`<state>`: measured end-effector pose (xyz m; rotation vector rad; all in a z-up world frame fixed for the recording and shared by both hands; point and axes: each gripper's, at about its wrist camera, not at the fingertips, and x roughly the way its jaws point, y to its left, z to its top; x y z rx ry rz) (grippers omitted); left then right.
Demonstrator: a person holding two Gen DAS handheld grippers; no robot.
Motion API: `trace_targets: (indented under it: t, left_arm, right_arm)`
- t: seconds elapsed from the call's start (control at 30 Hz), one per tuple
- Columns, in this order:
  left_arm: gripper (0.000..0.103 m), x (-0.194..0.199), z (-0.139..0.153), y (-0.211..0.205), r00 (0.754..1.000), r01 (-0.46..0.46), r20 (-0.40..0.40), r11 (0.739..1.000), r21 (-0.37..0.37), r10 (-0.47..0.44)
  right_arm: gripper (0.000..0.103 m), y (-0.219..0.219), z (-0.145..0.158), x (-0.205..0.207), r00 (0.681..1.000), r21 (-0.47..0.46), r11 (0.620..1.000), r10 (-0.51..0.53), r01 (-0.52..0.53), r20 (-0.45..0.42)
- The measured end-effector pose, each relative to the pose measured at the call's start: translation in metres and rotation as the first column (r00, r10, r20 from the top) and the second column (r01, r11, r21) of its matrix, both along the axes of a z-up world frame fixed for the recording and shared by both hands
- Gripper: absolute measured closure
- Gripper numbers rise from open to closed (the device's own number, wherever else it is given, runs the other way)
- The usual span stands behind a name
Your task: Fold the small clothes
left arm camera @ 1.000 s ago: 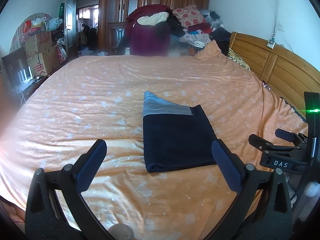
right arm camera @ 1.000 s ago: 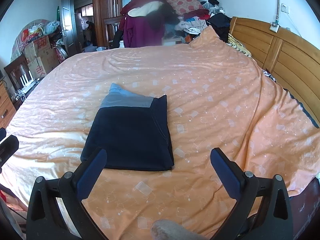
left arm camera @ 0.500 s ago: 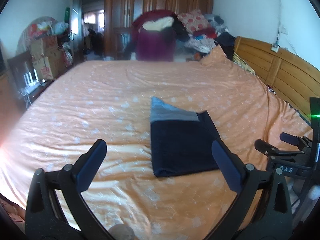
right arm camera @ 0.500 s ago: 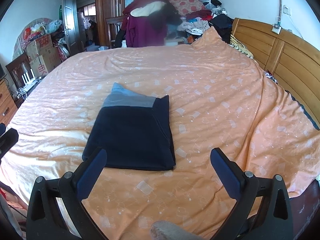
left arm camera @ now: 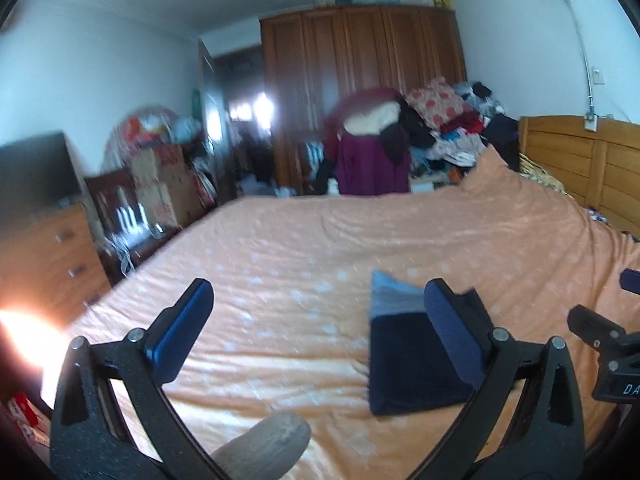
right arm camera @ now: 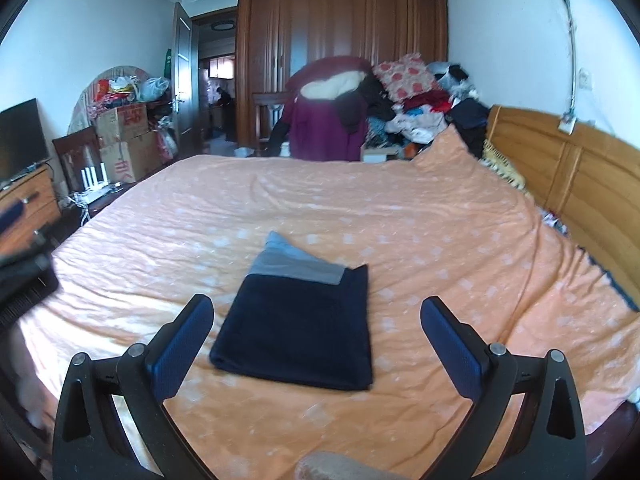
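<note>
Both grippers, left gripper (left arm camera: 318,330) and right gripper (right arm camera: 316,344), are being held wide open and empty; the folded garment (right arm camera: 298,330) is lying nearer the right jaws, long axis pointing away.

The left gripper (left arm camera: 318,314) is held with jaws spread wide, empty. The right gripper (right arm camera: 316,330) is likewise spread and empty, seen at three o'clock from the left.
</note>
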<state>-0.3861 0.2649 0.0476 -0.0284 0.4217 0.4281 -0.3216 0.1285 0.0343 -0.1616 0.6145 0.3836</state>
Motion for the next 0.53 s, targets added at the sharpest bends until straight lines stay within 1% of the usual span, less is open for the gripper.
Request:
trace_targets:
  t: [0.07,0.2,0.3,0.4,0.47,0.53]
  left_arm:
    - [0.0,0.002,-0.008,0.003,0.999,0.0,-0.034,0.999,-0.042,-0.002]
    - [0.0,0.006,-0.021,0.008,0.995,0.009,-0.094,0.991,-0.134,-0.022]
    - [0.001,0.008,-0.028,0.006,0.991,-0.002,-0.133,0.986,-0.166,-0.02]
    - [0.001,0.006,-0.034,0.003,0.989,0.0,-0.148,0.982,-0.189,-0.029]
    - [0.003,0.005,-0.036,0.002,0.987,-0.006,-0.156,0.982,-0.187,-0.024]
    - [0.003,0.006,-0.04,-0.001,0.984,0.01,-0.173,0.983,-0.185,-0.043]
  right_arm:
    - [0.0,0.0,-0.002,0.0,1.0,-0.012,1.0,0.001,-0.001,-0.01]
    - [0.0,-0.003,-0.014,0.008,0.996,-0.009,1.0,-0.006,0.006,-0.092]
    - [0.0,-0.004,-0.025,0.012,0.99,-0.002,1.0,-0.011,0.011,-0.141]
    - [0.0,-0.004,-0.035,0.013,0.987,-0.011,1.0,-0.018,0.017,-0.162]
    - [0.0,-0.004,-0.041,0.014,0.983,0.001,1.0,-0.015,0.016,-0.182]
    - [0.0,-0.005,-0.045,0.016,0.981,0.0,1.0,-0.022,0.023,-0.192]
